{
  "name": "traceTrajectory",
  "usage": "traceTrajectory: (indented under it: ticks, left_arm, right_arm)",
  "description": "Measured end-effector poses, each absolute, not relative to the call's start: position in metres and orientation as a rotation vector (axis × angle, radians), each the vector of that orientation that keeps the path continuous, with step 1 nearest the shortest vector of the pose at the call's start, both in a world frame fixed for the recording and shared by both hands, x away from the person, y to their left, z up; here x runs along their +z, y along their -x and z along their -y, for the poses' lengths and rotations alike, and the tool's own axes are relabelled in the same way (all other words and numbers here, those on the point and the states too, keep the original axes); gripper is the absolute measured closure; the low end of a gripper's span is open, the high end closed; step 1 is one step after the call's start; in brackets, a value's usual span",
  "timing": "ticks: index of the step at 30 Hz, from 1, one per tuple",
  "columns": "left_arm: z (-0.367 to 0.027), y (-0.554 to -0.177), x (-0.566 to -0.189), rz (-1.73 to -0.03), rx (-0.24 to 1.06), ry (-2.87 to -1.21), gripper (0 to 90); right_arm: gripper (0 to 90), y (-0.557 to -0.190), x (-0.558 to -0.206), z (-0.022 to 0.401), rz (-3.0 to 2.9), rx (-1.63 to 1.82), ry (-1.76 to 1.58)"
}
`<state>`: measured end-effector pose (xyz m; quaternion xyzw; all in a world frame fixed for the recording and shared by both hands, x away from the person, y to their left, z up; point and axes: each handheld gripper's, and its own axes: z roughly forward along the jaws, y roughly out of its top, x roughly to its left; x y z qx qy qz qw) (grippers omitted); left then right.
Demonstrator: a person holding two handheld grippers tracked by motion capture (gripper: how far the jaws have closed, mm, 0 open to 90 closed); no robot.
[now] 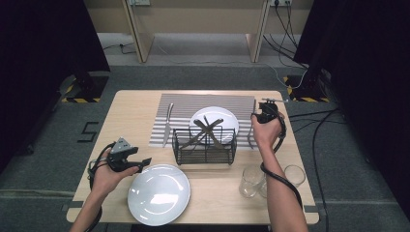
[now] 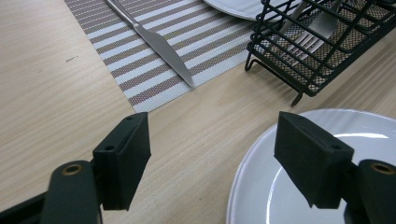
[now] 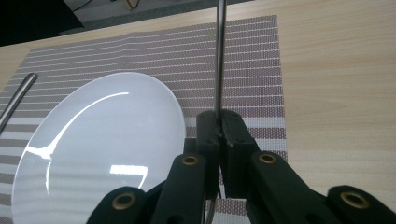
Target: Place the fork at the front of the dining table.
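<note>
The table (image 1: 121,111) carries a striped placemat (image 1: 183,104), where a knife (image 1: 167,123) lies. Your left gripper (image 2: 212,161) hangs wide, with nothing between its jaws, at the near plate's (image 2: 299,205) rim. Your right gripper (image 3: 219,135) pinches a thin metal utensil handle (image 3: 219,56) above the placemat, beside the far plate (image 3: 98,144).

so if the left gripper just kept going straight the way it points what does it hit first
Probably the black wire basket. The open left gripper points across bare table, over the near white plate's rim. The knife lies left of that line. Depth is uncertain.
</note>
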<state>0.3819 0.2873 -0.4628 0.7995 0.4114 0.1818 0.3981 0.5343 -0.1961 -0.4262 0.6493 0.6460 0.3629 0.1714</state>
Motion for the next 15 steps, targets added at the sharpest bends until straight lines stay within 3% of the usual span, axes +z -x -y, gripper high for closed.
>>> traceTrajectory:
  ticks: [15]
  left_arm:
    - [-0.2852, -0.3824, -0.4637, -1.039, 0.455, -2.035, 26.6]
  right_arm:
    - [87.5, -0.5311, -0.4222, 0.2064, -1.827, 1.021, -1.867]
